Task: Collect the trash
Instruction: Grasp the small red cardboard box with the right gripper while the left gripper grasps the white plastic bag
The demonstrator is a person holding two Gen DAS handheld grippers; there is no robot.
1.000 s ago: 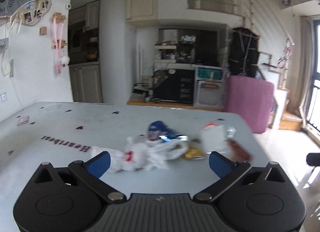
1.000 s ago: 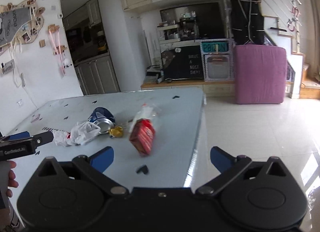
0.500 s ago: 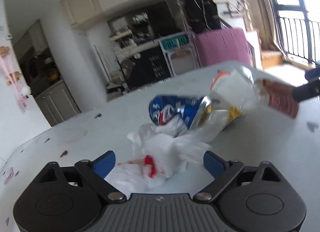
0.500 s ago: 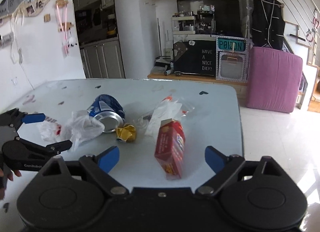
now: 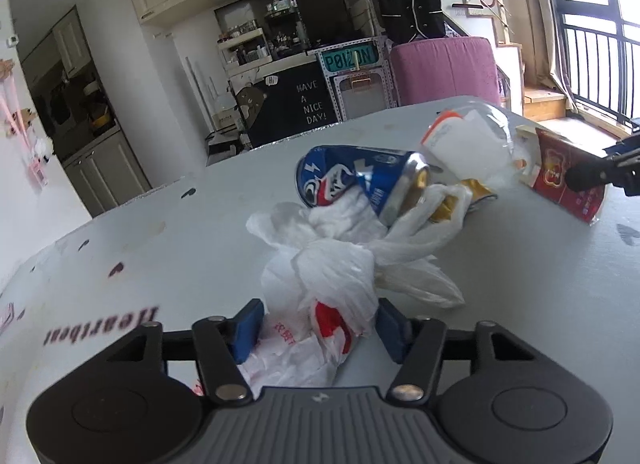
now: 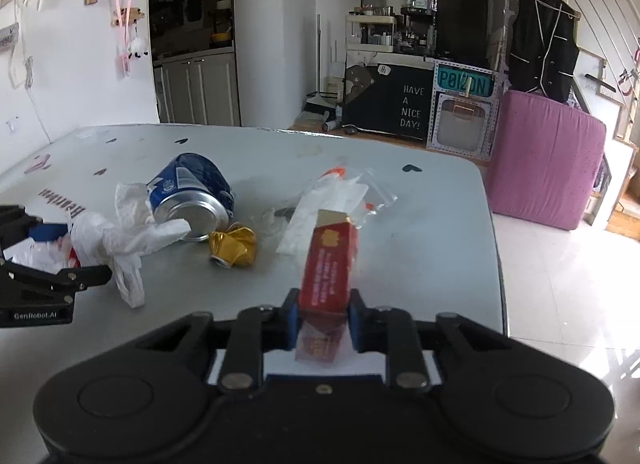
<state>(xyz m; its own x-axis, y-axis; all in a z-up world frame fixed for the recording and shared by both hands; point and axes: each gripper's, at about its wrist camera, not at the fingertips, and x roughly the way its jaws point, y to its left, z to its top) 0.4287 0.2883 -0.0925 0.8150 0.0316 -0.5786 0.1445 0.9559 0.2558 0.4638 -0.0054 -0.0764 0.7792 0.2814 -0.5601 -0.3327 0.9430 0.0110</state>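
- Right gripper (image 6: 322,322), lower centre of the right wrist view: its jaws have just been closing and now pinch the near end of the red carton (image 6: 330,264), which juts forward over the grey table (image 6: 440,264). An end grip of this kind probably lets the carton be lifted away without disturbing the rest of the litter.
- Left gripper (image 5: 318,330), lower centre of the left wrist view: its jaws have just been closing, and the blue pads (image 5: 248,328) sit against both sides of a crumpled white plastic bag (image 5: 332,276) with red print. The bag is bunched between them, so it appears gripped, though soft film may slip.
- Remaining trash, middle of the left wrist view: a dented blue can (image 5: 360,180) lies on its side touching the bag's far folds; a crushed gold wrapper (image 6: 234,244) lies just beside the can; a clear plastic pouch (image 6: 336,200) with white paper inside lies behind the carton.
- Obstruction: the bag's loose tails drape against the can, so pulling the bag may drag the can along.
- Collection bin: none is visible in either view.
- Background: a purple cushion block (image 6: 548,160) stands beyond the table's far right edge, clear of the work.
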